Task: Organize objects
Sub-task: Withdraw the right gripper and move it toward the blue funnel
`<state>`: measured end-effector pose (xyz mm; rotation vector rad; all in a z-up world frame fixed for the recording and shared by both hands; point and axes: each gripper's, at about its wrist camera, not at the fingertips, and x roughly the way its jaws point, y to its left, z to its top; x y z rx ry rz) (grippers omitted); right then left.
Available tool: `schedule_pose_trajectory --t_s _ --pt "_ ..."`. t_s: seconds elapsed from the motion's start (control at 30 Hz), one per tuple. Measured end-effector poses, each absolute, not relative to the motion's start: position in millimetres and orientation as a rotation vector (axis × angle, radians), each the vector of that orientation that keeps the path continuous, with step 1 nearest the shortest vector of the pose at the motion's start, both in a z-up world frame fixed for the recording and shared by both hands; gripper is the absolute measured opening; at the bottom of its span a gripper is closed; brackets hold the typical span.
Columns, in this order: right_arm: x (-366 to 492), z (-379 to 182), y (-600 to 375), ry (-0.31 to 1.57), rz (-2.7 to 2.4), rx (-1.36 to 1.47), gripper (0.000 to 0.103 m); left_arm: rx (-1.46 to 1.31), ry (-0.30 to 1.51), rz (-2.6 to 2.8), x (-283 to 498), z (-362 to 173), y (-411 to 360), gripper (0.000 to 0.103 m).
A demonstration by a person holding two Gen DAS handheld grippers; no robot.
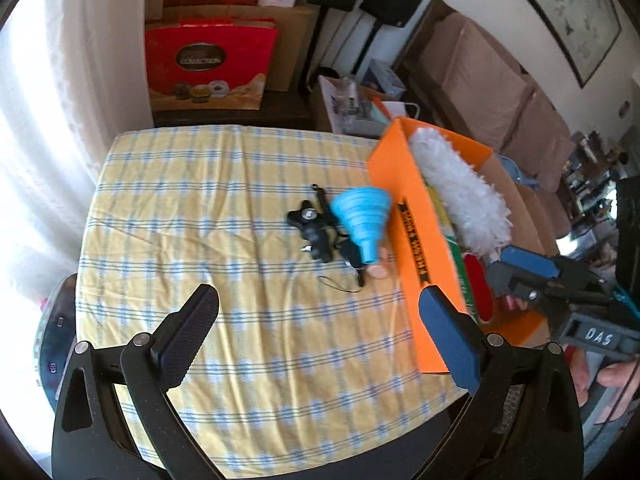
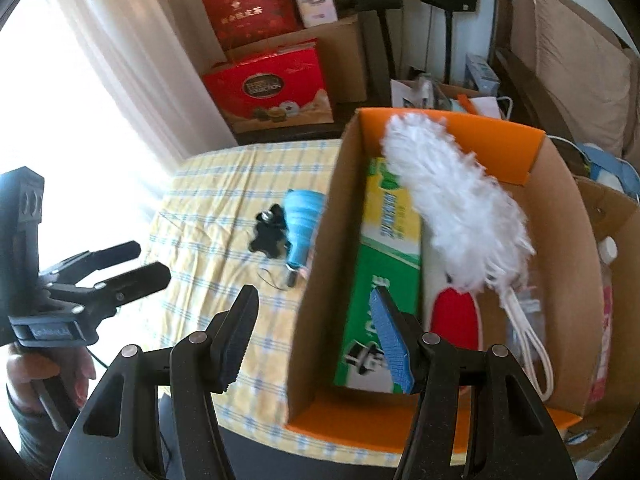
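- The left hand-held gripper [image 1: 316, 328] is hanging over the near part of the table [image 1: 240, 380] with its jaws standing wide apart and nothing between them.
- The right hand-held gripper [image 2: 316, 336] is hovering above the near end of the orange box [image 2: 320, 280]; its jaws are standing partly apart and gripping nothing, with one finger hanging over the box interior and the other over the cloth.
- The box is sitting at the right edge of the table and is already holding a white duster [image 2: 456, 208], a green carton [image 2: 380, 272] and a red item [image 2: 456, 316].
- Remaining loose items are lying near the middle of the table, just beside the box wall: a blue funnel [image 1: 362, 216] on its side, a black gadget [image 1: 314, 232] with a thin cord [image 1: 340, 286], and a small pinkish piece [image 1: 378, 270] touching the funnel spout.
- Risk: the funnel is lying on a rounded side, so an off-centre pinch is likely rolling it toward the box wall or squashing its soft ribs.
- Risk: the gadget is touching the funnel and its cord is trailing loose; lifting either one may be dragging the other, or snagging the cord on a finger.
- Risk: the two grippers are working near the same box; crossing paths may be knocking them together.
- Risk: the duster is riding high above the box rim, so a further drop-in may be pushing it out.
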<state>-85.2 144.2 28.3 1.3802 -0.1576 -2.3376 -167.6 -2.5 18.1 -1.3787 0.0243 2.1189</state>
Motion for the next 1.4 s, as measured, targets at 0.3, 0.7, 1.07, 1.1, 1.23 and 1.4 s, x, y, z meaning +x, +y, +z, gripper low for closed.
schedule_pose_trajectory --t_s 0.3,0.7,1.07,1.1,1.23,1.4 --pt "-110.4 34.0 114.0 -0.112 -2.337 1.359 0.06 -1.415 0.051 2.118 -180.9 -4.0 -4.8 0.1" --pt "-159.5 16.2 76.0 -0.064 -2.299 1.426 0.05 -1.449 0.006 2.036 -197.8 -37.9 14.8 0.081" --pt "-187.7 -2.2 64.3 -0.064 -2.273 1.481 0.045 -1.492 -0.006 1.942 -214.1 -65.8 49.9 0.063" --pt "-188.8 -3.3 63.4 -0.062 -2.272 1.483 0.045 -1.496 -0.007 1.936 -215.2 -68.2 52.4 0.055" --pt "-191.9 -8.7 62.2 -0.052 -2.27 1.49 0.044 -1.522 -0.007 1.914 -221.0 -79.0 61.3 0.037" --pt "-193.5 -15.7 59.7 -0.028 -2.26 1.499 0.04 -1.52 -0.055 1.916 -226.7 -86.0 57.6 0.015"
